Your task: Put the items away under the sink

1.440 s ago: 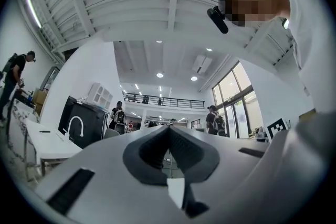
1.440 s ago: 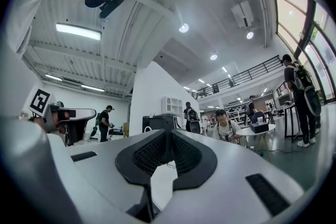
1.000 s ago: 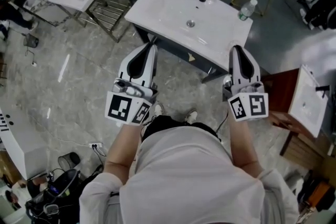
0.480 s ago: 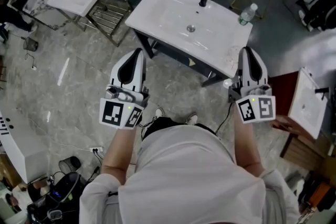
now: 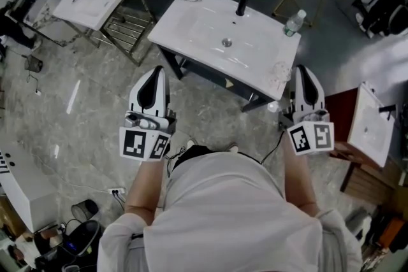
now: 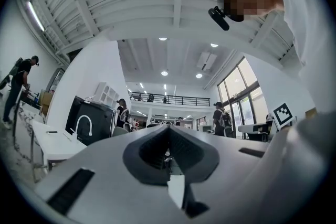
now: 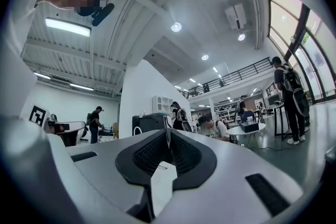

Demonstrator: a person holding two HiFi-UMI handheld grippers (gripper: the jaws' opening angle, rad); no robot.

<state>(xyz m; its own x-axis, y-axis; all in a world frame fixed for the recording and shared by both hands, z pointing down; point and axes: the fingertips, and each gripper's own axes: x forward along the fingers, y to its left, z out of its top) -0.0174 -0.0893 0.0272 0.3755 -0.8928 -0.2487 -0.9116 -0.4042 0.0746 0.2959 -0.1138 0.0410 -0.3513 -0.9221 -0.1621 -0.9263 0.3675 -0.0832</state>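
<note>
Room: a grey stone floor (image 5: 70, 105) is lying below.
Sink: the white sink (image 5: 197, 28) is standing ahead, carrying a bottle (image 5: 294, 21) at its far right corner.
Hand-held grippers: the left hand-held gripper (image 5: 154, 73) and the right hand-held gripper (image 5: 303, 73) are hovering near the sink, both closed and empty.
Risk: closed jaws reaching in could be toppling the bottle.

no readable text or labels

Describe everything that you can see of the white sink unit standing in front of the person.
The sink is a white, glossy rectangular slab with a shallow basin, a round metal drain at its middle and a black tap upright at its far edge. It rests on a dark frame and lies skewed across the head view. A clear bottle stands at its far right corner.
</note>
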